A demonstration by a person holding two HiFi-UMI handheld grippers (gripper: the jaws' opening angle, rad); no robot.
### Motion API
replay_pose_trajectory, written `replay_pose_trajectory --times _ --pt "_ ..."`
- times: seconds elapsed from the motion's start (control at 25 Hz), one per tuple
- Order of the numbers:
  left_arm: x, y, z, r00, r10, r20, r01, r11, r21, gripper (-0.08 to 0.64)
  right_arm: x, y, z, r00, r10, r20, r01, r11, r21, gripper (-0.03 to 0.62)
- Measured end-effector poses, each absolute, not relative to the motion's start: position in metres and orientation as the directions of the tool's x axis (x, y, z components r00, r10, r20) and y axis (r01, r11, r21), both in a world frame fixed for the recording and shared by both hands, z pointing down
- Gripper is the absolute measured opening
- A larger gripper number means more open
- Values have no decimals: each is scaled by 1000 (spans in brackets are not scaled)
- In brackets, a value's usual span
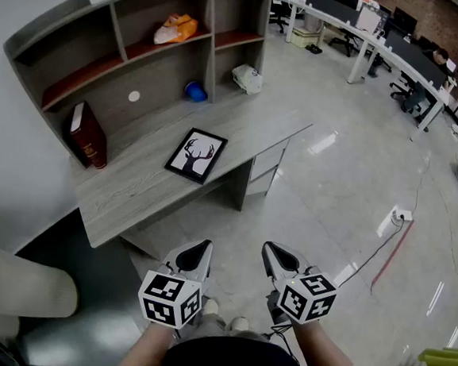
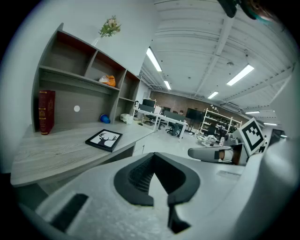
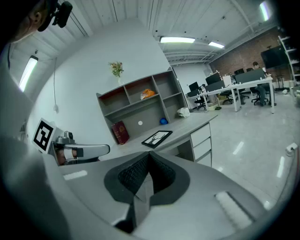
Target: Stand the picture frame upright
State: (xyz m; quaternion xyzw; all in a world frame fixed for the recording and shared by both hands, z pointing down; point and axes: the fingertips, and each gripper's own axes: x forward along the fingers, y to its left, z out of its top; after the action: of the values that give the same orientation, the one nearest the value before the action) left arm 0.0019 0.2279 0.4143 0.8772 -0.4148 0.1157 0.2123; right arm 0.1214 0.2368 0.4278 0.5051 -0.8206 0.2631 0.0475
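Note:
A black picture frame (image 1: 195,155) with a deer silhouette lies flat, face up, on the grey wooden desk (image 1: 133,186). The same frame (image 2: 104,139) shows in the left gripper view and in the right gripper view (image 3: 157,138), far ahead of both grippers. My left gripper (image 1: 199,251) and right gripper (image 1: 270,254) hang side by side over the floor, well short of the desk's front edge. Both have their jaws shut with nothing between them.
A shelf unit (image 1: 145,47) stands on the desk's back, holding an orange bag (image 1: 175,28), a blue ball (image 1: 195,91) and a white bundle (image 1: 247,78). A red book (image 1: 87,135) stands upright at the desk's left. Office desks and chairs (image 1: 399,58) fill the far floor; a power strip (image 1: 401,216) lies right.

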Motion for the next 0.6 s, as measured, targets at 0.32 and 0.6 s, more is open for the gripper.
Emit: replay_pose_trajectory --times 0.32,0.6 --pt "-11 218 420 638 -662 392 -768 -579 273 -5 106 225 421 -502 -811 301 -830 354 -431 -2" --pt "-25 208 424 661 -648 378 -749 -606 270 -3 87 210 426 -507 -805 308 -827 354 -436 0"
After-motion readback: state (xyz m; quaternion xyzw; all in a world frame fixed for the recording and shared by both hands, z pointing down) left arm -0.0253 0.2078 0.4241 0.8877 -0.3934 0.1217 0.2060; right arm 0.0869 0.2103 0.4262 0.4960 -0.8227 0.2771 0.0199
